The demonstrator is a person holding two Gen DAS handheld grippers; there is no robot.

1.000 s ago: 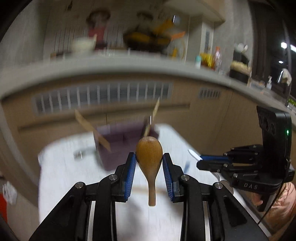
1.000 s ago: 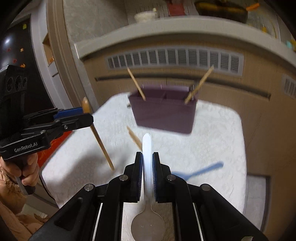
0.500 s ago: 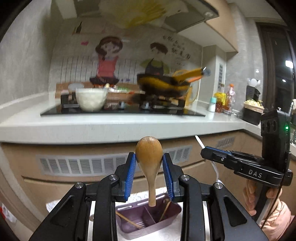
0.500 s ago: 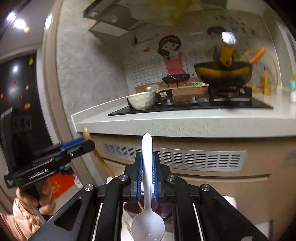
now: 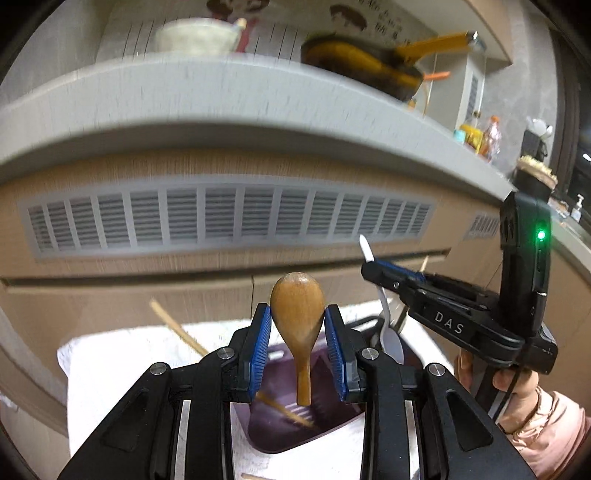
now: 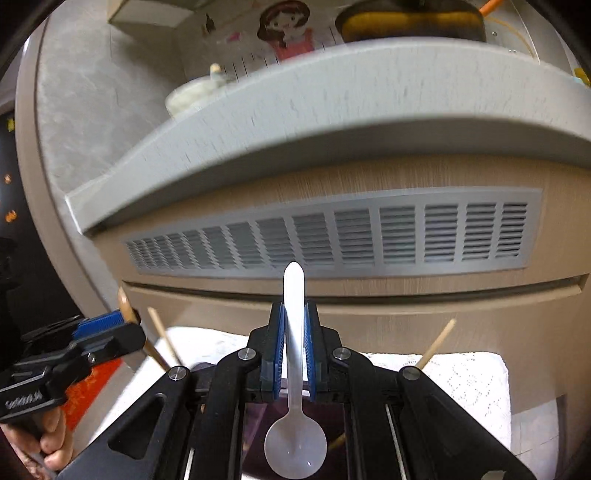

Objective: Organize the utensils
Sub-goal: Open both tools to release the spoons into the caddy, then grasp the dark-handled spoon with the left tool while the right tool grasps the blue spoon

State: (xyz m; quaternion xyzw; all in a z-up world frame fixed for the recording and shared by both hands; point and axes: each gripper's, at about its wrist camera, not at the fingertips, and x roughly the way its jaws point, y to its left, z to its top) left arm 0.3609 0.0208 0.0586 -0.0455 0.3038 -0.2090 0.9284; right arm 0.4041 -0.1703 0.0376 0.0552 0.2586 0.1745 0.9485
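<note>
Kitchen cabinet vent behind; white cloth [image 5: 110, 365] on worktop carries purple utensil caddy [image 5: 291, 428]. My left tool [image 5: 298, 349] clamps wooden spoon [image 5: 297, 317], right tool [image 6: 294, 349] clamps white plastic spoon [image 6: 294, 435], both handle-gripped above caddy. Step: insertion; next, lower each into a compartment, then let go.

A home kitchen. A grey countertop [image 5: 229, 96] runs above wood-look cabinets with a slatted vent grille [image 5: 229, 218]. On the counter sit a yellow-handled pan [image 5: 365, 62] and a pale bowl [image 5: 195, 37], before a cartoon-decorated backsplash [image 6: 284, 33].
</note>
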